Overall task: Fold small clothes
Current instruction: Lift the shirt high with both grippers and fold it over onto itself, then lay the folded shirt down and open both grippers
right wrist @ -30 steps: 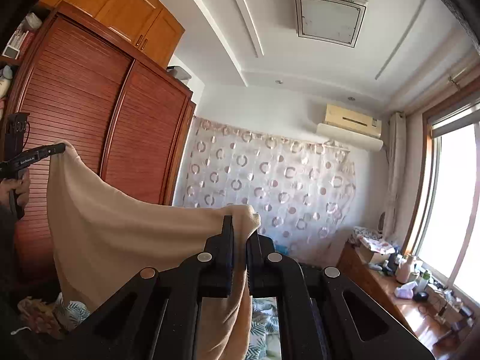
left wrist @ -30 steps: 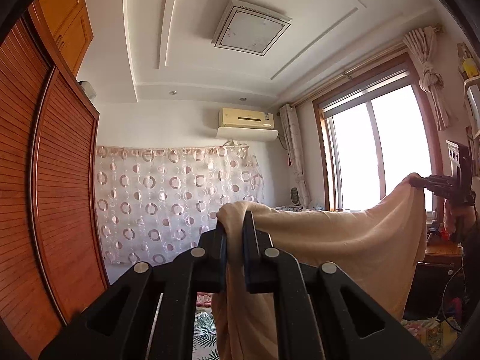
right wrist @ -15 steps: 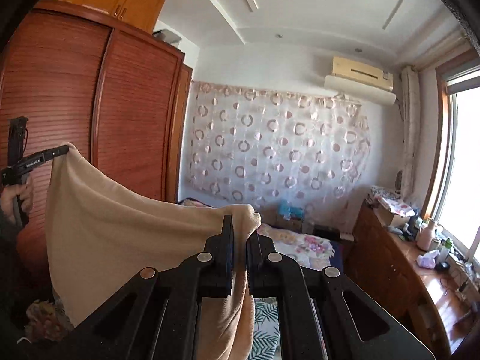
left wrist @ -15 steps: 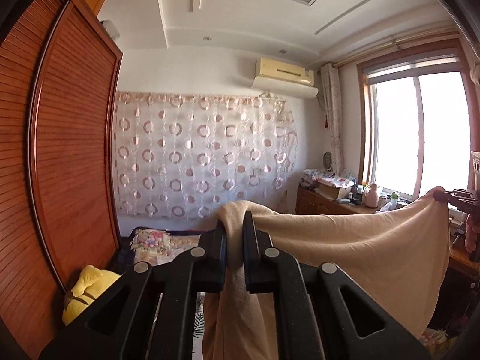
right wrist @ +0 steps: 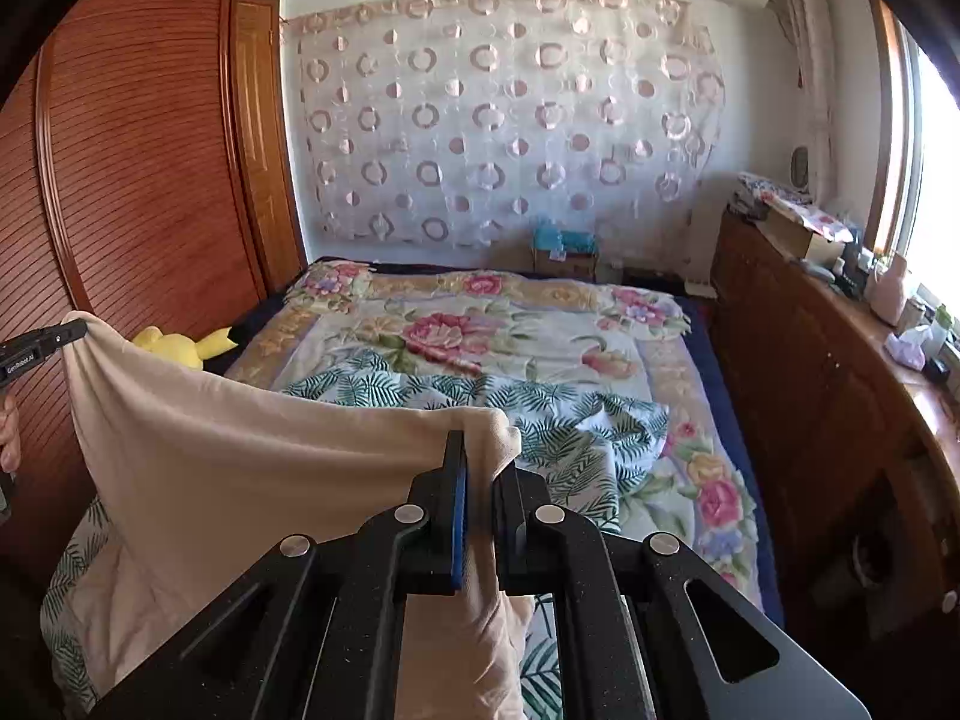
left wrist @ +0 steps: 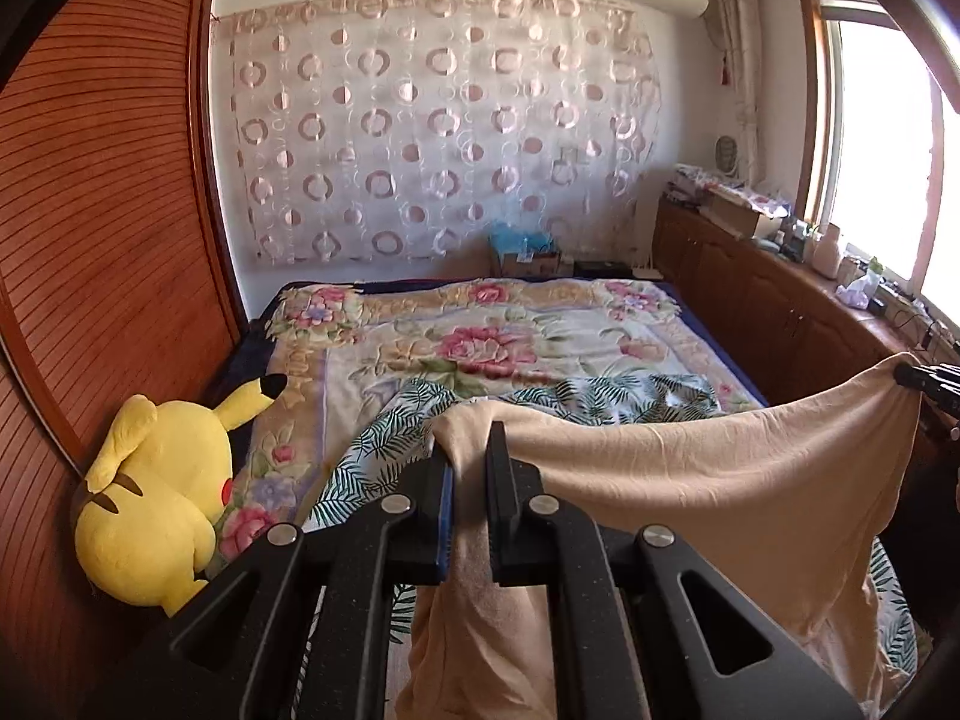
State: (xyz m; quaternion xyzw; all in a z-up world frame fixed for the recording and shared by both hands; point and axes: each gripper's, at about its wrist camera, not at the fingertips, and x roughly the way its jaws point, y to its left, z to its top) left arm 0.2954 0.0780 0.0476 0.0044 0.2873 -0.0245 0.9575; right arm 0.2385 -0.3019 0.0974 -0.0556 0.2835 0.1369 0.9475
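1. Behind everything, a flower-patterned bedspread (left wrist: 492,348) is seen across the frame's middle, with a yellow plush toy (left wrist: 156,498) at lower left.
2. One corner of the beige soft cloth garment (left wrist: 720,480) is pinched in the nearly closed left gripper (left wrist: 471,450), bottom centre.
3. Its other corner is clamped by the right gripper (right wrist: 483,456), likewise narrow; the garment is stretched between them above the bed.

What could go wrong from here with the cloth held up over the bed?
1. Both the left gripper and the right gripper pinch only a small corner of the beige cloth; a tug could pull a corner free.
2. The cloth sags between them, so it may land creased on the rumpled leaf-print sheet.
3. The plush toy sits at the bed's edge near the left corner and could snag.
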